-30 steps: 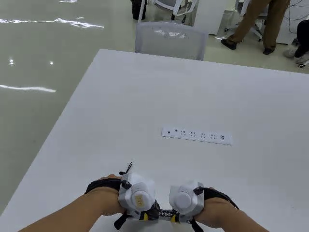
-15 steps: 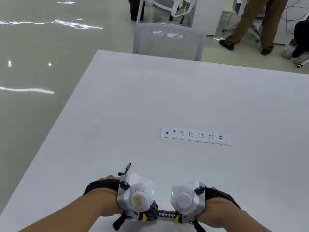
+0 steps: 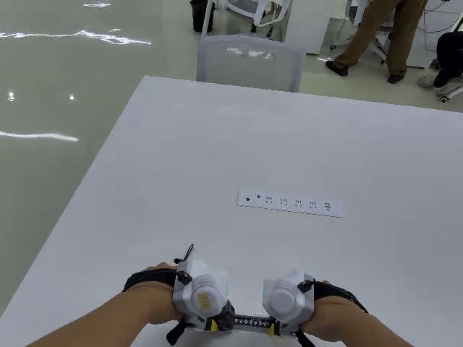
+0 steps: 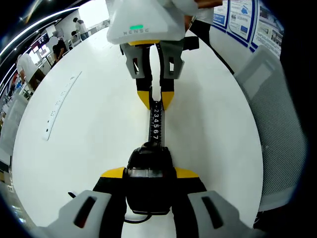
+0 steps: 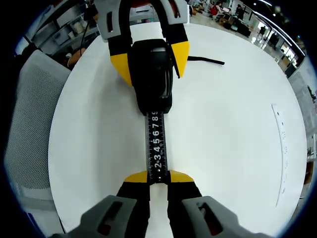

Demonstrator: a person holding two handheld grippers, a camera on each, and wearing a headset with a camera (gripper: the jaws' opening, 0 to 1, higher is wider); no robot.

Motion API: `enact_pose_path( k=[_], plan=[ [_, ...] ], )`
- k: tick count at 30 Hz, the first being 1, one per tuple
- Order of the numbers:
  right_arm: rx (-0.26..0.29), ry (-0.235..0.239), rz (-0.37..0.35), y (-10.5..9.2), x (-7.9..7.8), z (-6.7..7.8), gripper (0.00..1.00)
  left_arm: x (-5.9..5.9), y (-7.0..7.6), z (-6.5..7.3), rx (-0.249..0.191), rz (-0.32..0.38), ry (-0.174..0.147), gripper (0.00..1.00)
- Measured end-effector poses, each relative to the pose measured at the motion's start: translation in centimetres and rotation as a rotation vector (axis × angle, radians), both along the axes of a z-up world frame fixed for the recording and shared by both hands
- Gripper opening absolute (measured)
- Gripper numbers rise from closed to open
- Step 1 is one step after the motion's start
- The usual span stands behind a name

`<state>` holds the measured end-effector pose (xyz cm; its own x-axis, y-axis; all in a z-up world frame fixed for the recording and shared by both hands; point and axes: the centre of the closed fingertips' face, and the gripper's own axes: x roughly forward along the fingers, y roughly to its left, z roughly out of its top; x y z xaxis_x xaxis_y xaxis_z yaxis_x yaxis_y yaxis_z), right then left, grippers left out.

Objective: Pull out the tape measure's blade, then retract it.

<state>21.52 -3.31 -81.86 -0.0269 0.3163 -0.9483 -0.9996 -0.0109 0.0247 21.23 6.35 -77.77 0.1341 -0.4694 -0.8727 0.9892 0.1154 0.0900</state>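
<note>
Head view, bottom: a thin numbered blade [image 3: 246, 322] spans the grippers over the smooth white tabletop [image 3: 289, 144] — left gripper view: the left gripper [image 4: 148, 173] has its fingers clamped on the boxy black tape measure [image 4: 148, 188] at bottom centre — right gripper view: the right gripper [image 5: 157, 177] has its fingers pinched together on the blade's tip.

I see a broad white matte tabletop [image 3: 217, 144] with a flat white power strip [image 3: 289, 203] near its middle. A grey mesh-backed chair [image 3: 249, 63] stands at the far edge. The glossy pale green floor [image 3: 58, 87] mirrors ceiling lights. A person in brown trousers [image 3: 376, 29] stands beyond.
</note>
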Motion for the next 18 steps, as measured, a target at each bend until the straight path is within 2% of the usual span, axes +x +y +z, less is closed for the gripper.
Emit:
enact_pose_path(
  k=[4,18],
  plan=[
    [-0.002,-0.002,0.001,-0.5,-0.4,0.5,0.11,0.0,0.1,-0.1,-0.001,0.001,0.001,0.3],
    [-0.027,-0.006,-0.001,-2.2,-0.1,0.3,0.11,0.0,0.1,0.1,-0.005,0.007,0.002,0.3]
  ],
)
